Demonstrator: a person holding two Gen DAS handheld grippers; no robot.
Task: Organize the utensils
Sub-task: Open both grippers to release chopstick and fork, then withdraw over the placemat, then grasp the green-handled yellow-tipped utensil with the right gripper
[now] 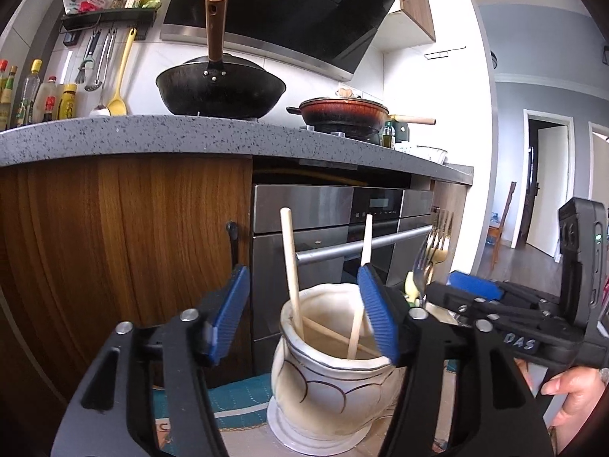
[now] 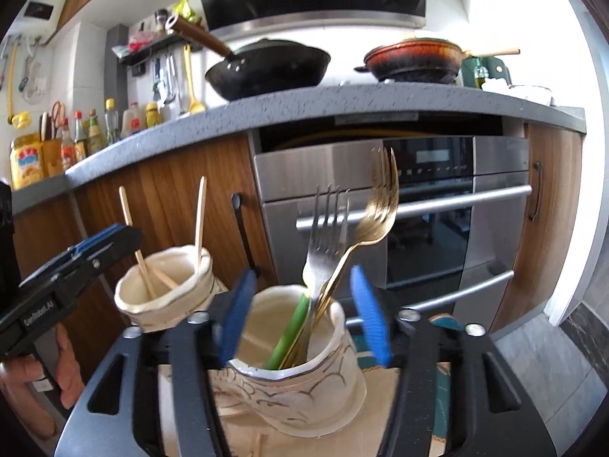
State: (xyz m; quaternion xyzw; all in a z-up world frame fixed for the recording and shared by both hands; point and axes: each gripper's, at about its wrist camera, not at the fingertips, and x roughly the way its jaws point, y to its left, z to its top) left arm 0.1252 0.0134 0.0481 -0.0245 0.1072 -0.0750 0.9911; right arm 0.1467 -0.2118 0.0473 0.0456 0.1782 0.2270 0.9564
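Left wrist view: left gripper [image 1: 304,312] stands apart over the cream ceramic jar [image 1: 335,373] holding wooden chopsticks [image 1: 293,266]. Right gripper [image 2: 304,316], also apart, straddles the second cream jar [image 2: 297,384] holding forks [image 2: 327,228]. Sorting looks nearly finished.

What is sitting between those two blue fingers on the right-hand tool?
In the right wrist view, the right gripper stands open around a cream jar holding a silver fork, a gold fork and a green handle; the fingers touch nothing.
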